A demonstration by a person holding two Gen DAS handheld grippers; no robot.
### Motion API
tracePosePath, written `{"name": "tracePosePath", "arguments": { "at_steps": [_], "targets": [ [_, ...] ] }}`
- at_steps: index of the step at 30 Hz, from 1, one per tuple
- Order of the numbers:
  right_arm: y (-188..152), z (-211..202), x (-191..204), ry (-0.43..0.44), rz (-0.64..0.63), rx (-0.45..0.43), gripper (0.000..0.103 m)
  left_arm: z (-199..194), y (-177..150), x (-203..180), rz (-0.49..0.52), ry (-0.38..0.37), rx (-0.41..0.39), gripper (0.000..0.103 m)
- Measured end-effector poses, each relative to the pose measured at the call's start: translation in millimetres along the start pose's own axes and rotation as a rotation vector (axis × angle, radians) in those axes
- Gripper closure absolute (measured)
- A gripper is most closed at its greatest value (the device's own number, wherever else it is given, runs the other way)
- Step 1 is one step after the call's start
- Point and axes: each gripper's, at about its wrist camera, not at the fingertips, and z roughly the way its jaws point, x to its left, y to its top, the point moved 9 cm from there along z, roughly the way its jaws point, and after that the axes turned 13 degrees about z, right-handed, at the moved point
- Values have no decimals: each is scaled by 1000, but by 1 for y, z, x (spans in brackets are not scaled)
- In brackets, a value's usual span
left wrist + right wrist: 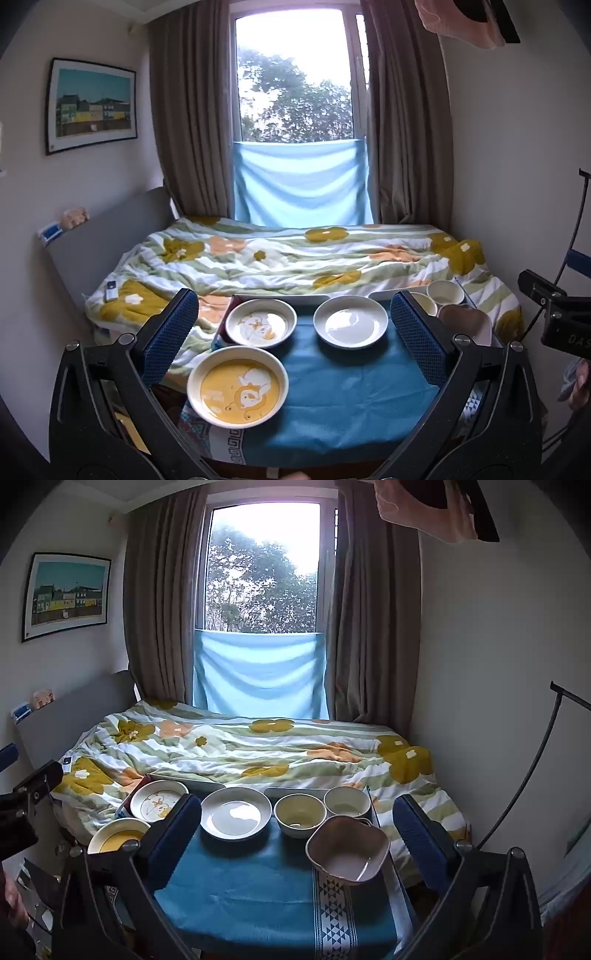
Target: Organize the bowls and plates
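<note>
On a blue cloth [332, 387] lie an orange cartoon plate [237, 387] at the near left, a white cartoon plate [261, 323] behind it and a plain white plate [350, 321] to the right. In the right wrist view the plain plate [235, 812] sits beside a yellowish bowl [300, 814], a white bowl [346, 801] and a wavy pink-brown bowl [347, 850]. My left gripper [293, 336] is open and empty, hovering above the plates. My right gripper [295, 836] is open and empty, above the bowls.
The cloth covers a small table [258, 904] at the foot of a bed with a flowered duvet [295, 258]. Two flat trays [207, 784] lie on the bed behind the dishes. A window with curtains [184, 129] is beyond. A black stand [535, 775] rises at the right.
</note>
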Motion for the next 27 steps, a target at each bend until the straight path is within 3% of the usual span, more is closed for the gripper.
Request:
{"name": "tracePosePath", "arguments": {
  "at_steps": [27],
  "targets": [
    [9,-3,6,14,5,-18,0,7,2,0,32,-10,-2,0]
  ]
}}
